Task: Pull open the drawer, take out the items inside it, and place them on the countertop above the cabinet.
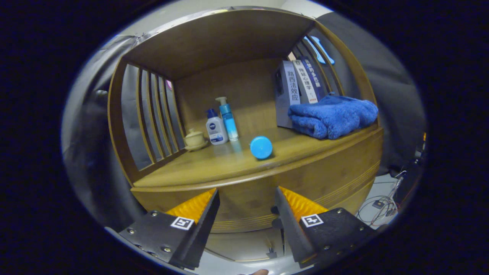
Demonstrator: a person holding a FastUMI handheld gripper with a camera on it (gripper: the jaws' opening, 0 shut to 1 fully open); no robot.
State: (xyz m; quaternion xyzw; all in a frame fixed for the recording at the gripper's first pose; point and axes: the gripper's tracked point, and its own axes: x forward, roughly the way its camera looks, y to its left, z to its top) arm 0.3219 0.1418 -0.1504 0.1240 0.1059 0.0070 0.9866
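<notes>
Wooden cabinet with a flat countertop and a roof over it. Round blue lid thing near the front edge, in the middle. Two bottles and a small cup at the back left corner. Folded blue towel and books at the right end. Gripper wide open, holding nothing, fingers in front of the drawer front. Drawer looks closed.

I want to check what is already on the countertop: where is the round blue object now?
In the gripper view, the round blue object lies on the countertop, beyond the open gripper, between the two bottles and the folded blue towel.
</notes>
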